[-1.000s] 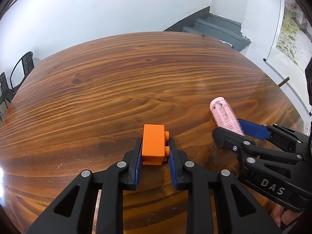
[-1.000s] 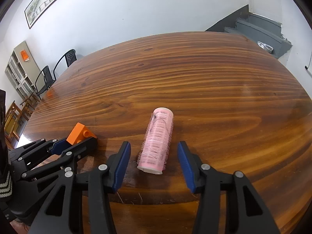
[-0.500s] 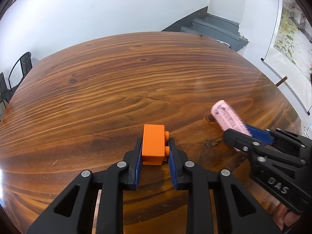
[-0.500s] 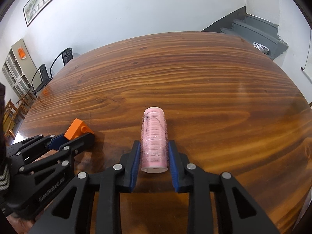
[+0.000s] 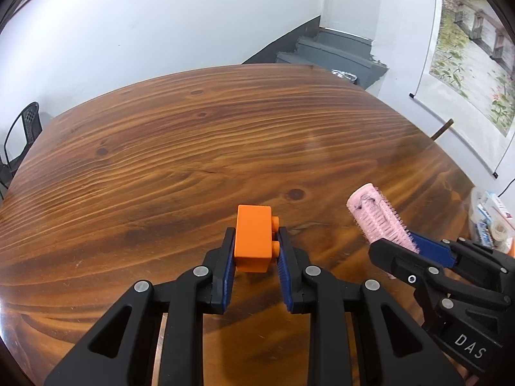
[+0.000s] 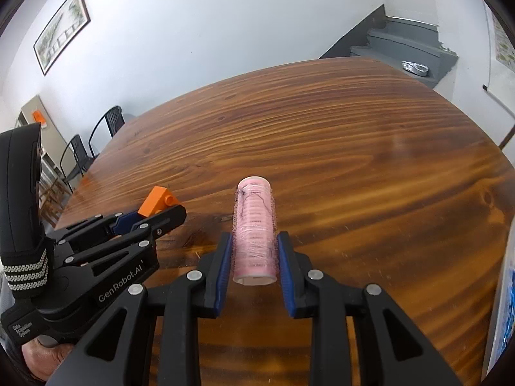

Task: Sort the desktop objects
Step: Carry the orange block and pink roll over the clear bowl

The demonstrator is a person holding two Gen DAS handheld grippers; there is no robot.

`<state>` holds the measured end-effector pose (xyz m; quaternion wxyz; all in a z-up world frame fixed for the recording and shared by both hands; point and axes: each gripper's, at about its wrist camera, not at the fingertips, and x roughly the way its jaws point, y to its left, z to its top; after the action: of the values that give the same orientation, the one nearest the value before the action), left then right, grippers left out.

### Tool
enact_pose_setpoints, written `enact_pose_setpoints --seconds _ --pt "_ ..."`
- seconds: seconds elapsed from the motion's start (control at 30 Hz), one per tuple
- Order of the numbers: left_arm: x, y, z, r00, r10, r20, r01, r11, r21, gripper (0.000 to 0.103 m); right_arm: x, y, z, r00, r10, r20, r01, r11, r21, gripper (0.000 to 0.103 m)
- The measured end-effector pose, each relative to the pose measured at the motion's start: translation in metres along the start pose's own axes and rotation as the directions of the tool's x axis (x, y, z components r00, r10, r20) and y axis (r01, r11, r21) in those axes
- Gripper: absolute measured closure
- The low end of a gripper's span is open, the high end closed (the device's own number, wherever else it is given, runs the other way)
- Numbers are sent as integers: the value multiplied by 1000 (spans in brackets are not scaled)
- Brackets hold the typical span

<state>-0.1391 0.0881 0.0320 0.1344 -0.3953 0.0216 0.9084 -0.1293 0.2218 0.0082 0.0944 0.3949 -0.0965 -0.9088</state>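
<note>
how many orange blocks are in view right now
1. The orange block is clamped in the left gripper, lifted above the wooden table. The right gripper holds a pink hair roller. No others visible.

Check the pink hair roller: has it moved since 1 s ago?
Yes. The right gripper closed on the pink hair roller and lifted it off the wooden table, where it had lain between open fingers.

Bright, even light; sharp focus, glare on table [image 5: 193, 148], fisheye-warped dark corners.
</note>
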Motion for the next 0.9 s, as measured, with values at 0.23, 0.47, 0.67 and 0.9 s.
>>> enact_pose_setpoints --seconds 0.23,0.47,0.67,0.9 --pt "-12 -23 -8 999 -32 8 31 999 26 77 -19 -6 -15 999 -13 36 13 1000 23 72" --pt "-21 -45 -16 999 -51 16 50 998 47 77 -37 -21 -32 998 -10 55 6 998 63 72" --pt "-23 -61 -21 998 -57 12 56 996 66 77 -53 -32 -41 997 -1 82 -6 996 92 72" --pt "-27 -76 -25 997 -73 15 72 995 70 77 -76 -46 -52 991 -26 133 11 994 112 72"
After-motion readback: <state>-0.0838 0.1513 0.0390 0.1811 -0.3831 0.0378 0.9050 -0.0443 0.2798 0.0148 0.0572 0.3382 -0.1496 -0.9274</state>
